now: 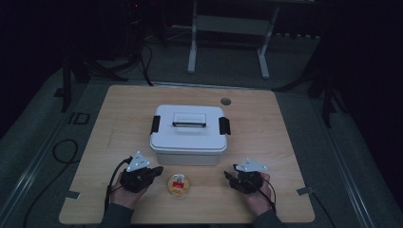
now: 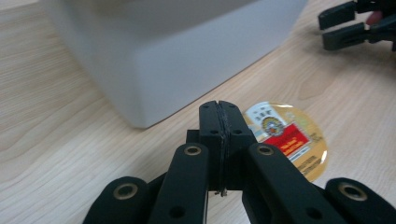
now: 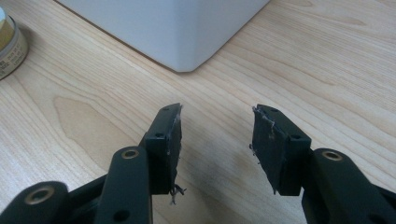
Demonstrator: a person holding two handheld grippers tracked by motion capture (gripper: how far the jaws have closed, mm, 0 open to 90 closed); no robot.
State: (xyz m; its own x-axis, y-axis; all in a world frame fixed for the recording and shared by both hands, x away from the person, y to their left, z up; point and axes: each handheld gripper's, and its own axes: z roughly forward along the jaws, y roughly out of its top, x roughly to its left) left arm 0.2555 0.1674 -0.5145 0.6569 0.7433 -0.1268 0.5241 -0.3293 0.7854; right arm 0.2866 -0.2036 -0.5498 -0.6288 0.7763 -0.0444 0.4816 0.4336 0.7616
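Observation:
A white lidded storage box (image 1: pixel 189 134) with black side latches and a flat handle stands mid-table. In front of it lies a small round tin (image 1: pixel 178 185) with a gold rim and a red label, also seen as the tin (image 2: pixel 286 137) just beyond my left jaws. My left gripper (image 1: pixel 157 171) hovers left of the tin, and in its own view the left gripper (image 2: pixel 219 114) has both pads pressed together with nothing between them. My right gripper (image 1: pixel 230 173) rests at the front right; seen up close, the right gripper (image 3: pixel 217 126) is open over bare wood.
The wooden table (image 1: pixel 119 118) has a round cable hole (image 1: pixel 225 101) behind the box. Tape tabs mark the front corners. A white frame stands on the floor beyond the table. The box corner (image 3: pixel 187 60) is close ahead of my right jaws.

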